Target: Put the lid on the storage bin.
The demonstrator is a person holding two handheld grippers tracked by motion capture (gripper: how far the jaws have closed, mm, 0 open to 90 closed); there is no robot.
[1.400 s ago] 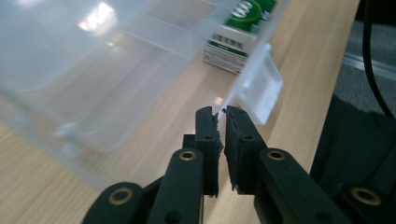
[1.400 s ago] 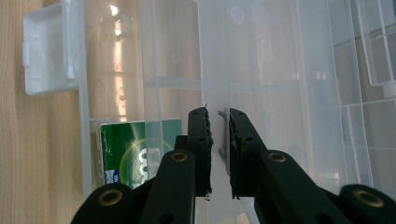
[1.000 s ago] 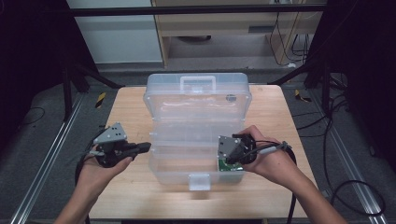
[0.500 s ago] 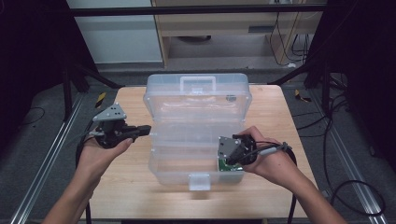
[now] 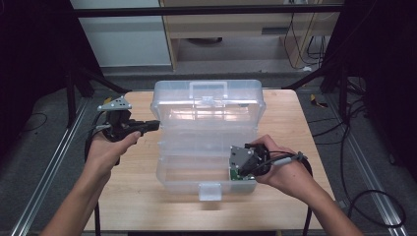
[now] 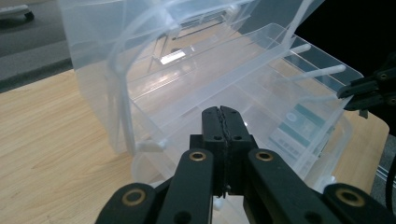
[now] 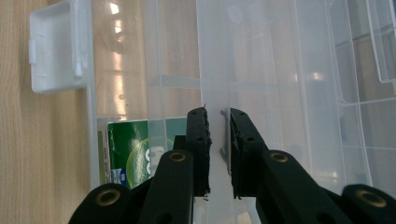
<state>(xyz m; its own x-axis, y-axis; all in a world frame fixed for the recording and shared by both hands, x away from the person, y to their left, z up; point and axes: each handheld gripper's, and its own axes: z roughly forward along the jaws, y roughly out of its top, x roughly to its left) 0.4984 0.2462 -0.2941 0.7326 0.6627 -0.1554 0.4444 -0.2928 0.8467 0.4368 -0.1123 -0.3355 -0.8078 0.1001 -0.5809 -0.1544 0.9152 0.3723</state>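
A clear plastic toolbox point(image 5: 209, 113) stands open on the wooden table point(image 5: 133, 201), its lid upright at the back and its trays stepped out toward me. My left gripper point(image 5: 156, 124) is shut and empty, its tips just off the box's left side beside the upper tray point(image 6: 187, 70); the left gripper view shows the jaws pressed together point(image 6: 220, 112). My right gripper point(image 5: 236, 171) reaches into the front right of the box. Its jaws point(image 7: 218, 116) stand narrowly apart, closed on a thin clear tray wall point(image 7: 212, 56). A green-and-white packet point(image 7: 135, 154) lies in the compartment under it.
The box's white front latch point(image 5: 210, 191) hangs toward the table's near edge. Bare wood runs left and right of the box. Black frame bars, floor rails and cables surround the table. The right gripper point(image 6: 369, 91) appears at the far right of the left gripper view.
My left gripper has moved away from me along the box's left side, up to the level of the upper tray. The right gripper has stayed in place on the tray wall.
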